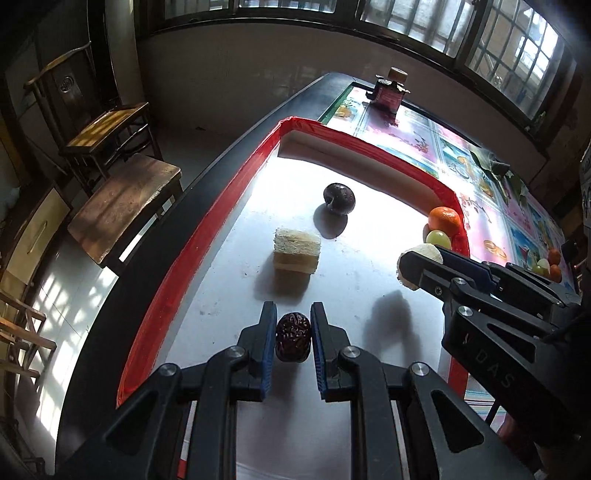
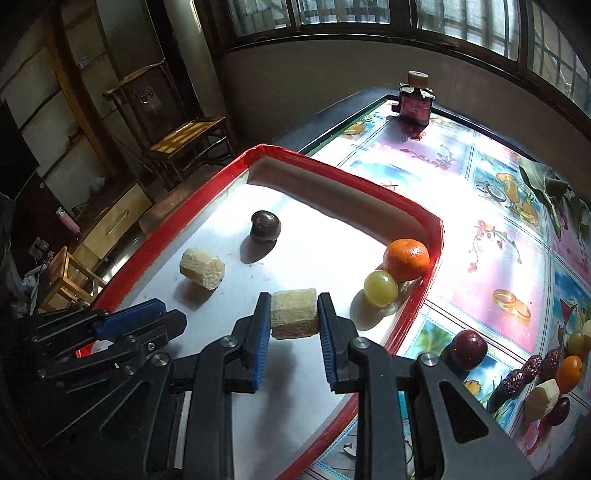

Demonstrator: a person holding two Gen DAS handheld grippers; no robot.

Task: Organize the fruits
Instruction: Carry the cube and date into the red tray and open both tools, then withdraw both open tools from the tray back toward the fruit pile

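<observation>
My left claw [image 1: 293,338] is clamped on a wrinkled dark red date [image 1: 293,336], held above the near end of the white tray [image 1: 369,295]. My right claw [image 2: 294,314] grips a pale cut chunk of sugarcane [image 2: 294,313], its flat ends against the blue pads, also over the tray.

Seen from the right wrist, a second sugarcane piece [image 2: 202,272] lies on the tray floor at about ten o'clock from my right claw. A green grape [image 2: 381,293] sits at two o'clock, touching an orange [image 2: 406,259] just behind it; the orange rests against the tray's red rim [image 2: 424,299]. A dark plum [image 2: 265,226] stands alone toward eleven o'clock, well apart from the others. The middle of the tray floor is bare and bright with sun.

The tray lies on a tabletop [image 2: 498,258] covered with a glossy flowered cloth. At four o'clock, outside the rim, lie another plum [image 2: 468,349] and a heap of mixed fruit [image 2: 550,384]. At the far end, at one o'clock, stands a dark red bottle [image 2: 415,103].

Beyond the tabletop's left edge stand a wooden stool [image 1: 125,206] and a wooden chair [image 1: 96,125]. Windows [image 2: 369,14] run along the far wall.
</observation>
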